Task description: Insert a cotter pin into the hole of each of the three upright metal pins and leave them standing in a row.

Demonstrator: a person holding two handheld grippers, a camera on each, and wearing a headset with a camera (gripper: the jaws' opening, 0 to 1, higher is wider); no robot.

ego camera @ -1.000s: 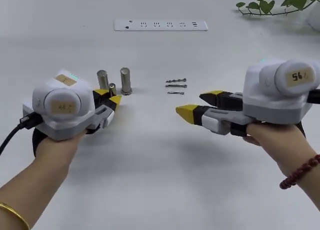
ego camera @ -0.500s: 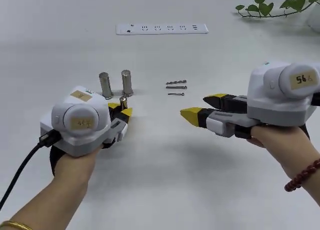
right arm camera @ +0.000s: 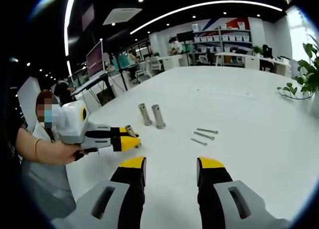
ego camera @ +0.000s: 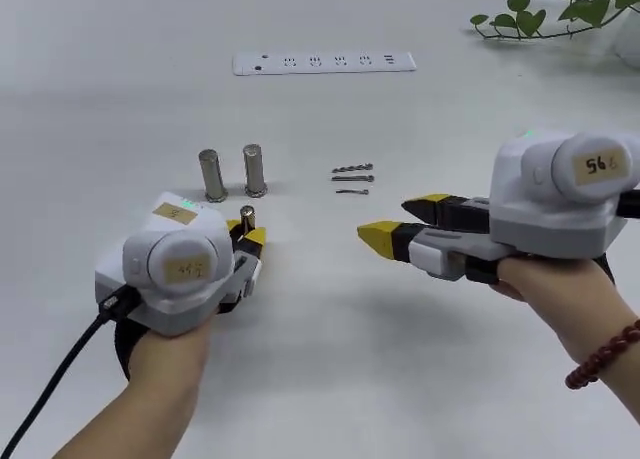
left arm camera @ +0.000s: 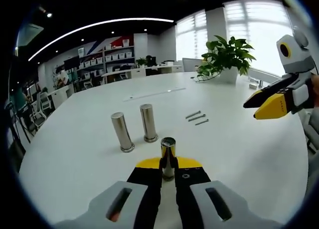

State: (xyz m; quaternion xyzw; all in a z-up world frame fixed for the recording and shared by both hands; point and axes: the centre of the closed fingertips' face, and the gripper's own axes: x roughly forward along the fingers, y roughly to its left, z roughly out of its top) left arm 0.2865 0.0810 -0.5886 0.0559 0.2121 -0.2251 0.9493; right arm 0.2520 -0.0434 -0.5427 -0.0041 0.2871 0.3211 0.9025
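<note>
While right hand-held gripper [ego camera: 388, 217] gapes, left [ego camera: 248, 237] clamps pin [ego camera: 247, 215].

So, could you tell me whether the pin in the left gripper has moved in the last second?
Yes. The pin in the left gripper has come toward the person, away from the two standing pins.

The desk [ego camera: 320, 379] is plain white. The left tool [ego camera: 247, 239] and right tool [ego camera: 398, 221] have white bodies and black jaws tipped yellow. The metal pin [ego camera: 247, 217] at the left tool's tips and two standing pins [ego camera: 211, 175] [ego camera: 254, 170] are shiny silver; the cotter pins [ego camera: 352, 178] grey. Power strip [ego camera: 323, 63] white, plant [ego camera: 545, 4] green, bead bracelet [ego camera: 600, 349] dark red.
</note>
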